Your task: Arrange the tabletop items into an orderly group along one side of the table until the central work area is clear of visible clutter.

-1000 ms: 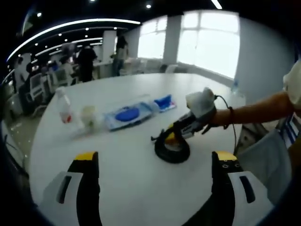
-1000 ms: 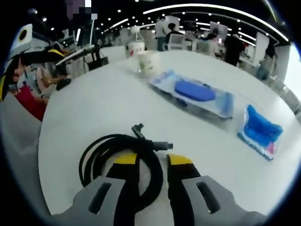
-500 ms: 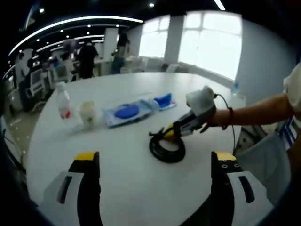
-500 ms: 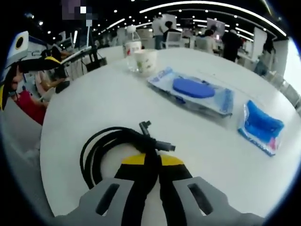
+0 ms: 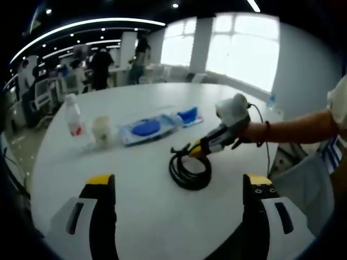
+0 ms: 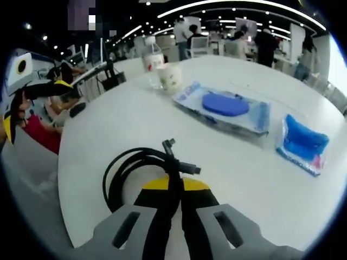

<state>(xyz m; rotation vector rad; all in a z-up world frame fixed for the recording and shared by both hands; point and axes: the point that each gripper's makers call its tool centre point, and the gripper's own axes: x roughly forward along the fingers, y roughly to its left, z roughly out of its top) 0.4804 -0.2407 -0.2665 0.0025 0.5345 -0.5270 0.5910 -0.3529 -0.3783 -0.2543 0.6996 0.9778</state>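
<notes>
1. Cable coil (image 6: 142, 172): black, looped, lying on the white counter (image 6: 238, 162) right in front of the right gripper (image 6: 172, 189). Its jaws are closed together on the strands at the near side of the coil; yellow tips meet around the cable. Plug ends stick out past the tips toward the far side.
2. In the left gripper view the same cable coil (image 5: 189, 171) sits mid-counter, with the right gripper (image 5: 198, 150) coming in from the right, held by a hand (image 5: 246, 131) with a band on the wrist.
3. Left gripper (image 5: 179, 184): jaws wide apart, nothing between them, hovering over bare counter (image 5: 162, 216) on the near side, well apart from the coil.
4. Long clear packet with a blue round item inside (image 6: 225, 105) lies far of the coil, a bit to the right in the right gripper view. Same packet (image 5: 147, 130) in the left gripper view, far-left of the coil.
5. Small blue pouch (image 6: 301, 143) sits right of the long packet, near it but not touching as far as I can tell. In the left gripper view the pouch (image 5: 190, 116) is just beside the packet's right end.
6. Paper cup (image 6: 169, 77) and water bottle (image 6: 154, 59) stand upright at the far-left counter edge, just beside each other; cup (image 5: 101, 129) and bottle (image 5: 74, 120) also in the left gripper view, left of the packet.
7. Background: people (image 5: 100, 67) standing near other desks, bright windows (image 5: 246, 49).
</notes>
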